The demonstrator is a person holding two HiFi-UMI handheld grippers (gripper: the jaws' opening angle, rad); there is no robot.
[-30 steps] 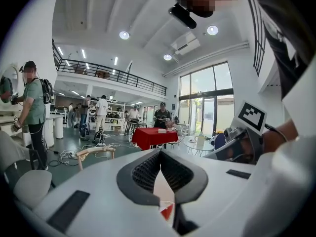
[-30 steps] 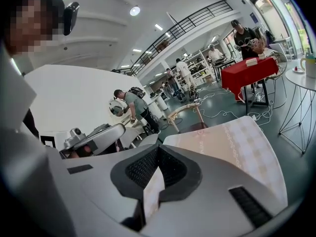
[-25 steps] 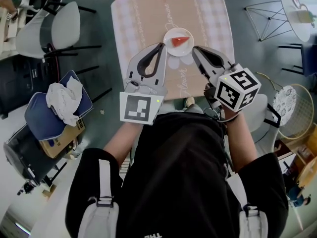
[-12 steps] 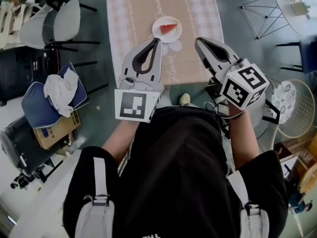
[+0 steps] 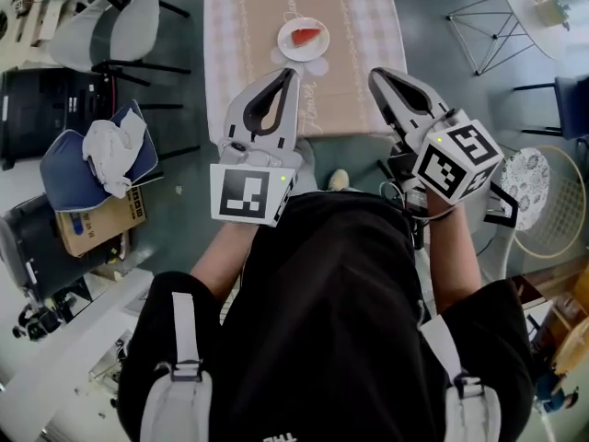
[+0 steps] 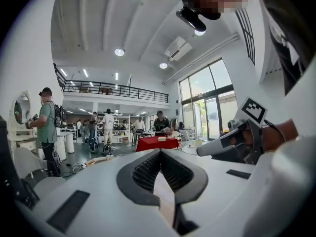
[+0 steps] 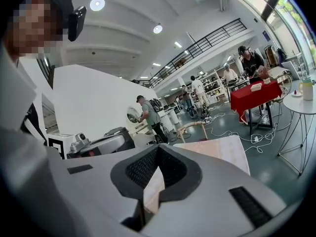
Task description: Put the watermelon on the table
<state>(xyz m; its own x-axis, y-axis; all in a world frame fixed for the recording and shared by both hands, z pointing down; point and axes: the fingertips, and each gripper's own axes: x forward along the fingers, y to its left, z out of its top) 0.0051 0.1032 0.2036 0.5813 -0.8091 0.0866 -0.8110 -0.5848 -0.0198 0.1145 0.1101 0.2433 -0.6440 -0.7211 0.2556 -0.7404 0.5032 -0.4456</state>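
The table (image 5: 354,72) with its checked cloth runs off the top of the head view, so its far edge is out of sight. Only the right gripper view shows one corner of it (image 7: 224,149) against open green floor, with a red-covered table (image 7: 256,97) and standing people well beyond. The left gripper view looks over the table entirely, into the hall with its railed balcony. Beside the tabletop's left edge stands a grey chair (image 5: 115,35), and nearer the person a blue chair (image 5: 74,187) with a white cloth heaped on it. The floor off the right edge lies bare as far as a wire stool (image 5: 492,21). The left gripper (image 5: 292,72) hangs over the near-left part of the tabletop, and the right gripper (image 5: 374,75) by the near-right corner. Both have their fingers pressed together at the tips, with nothing between them. The plate (image 5: 287,49) sits midway between the side edges, with the watermelon (image 5: 306,36) on it — clear of both grippers. A second ago the tips flanked that plate; since then both grippers have drawn back toward the near edge.
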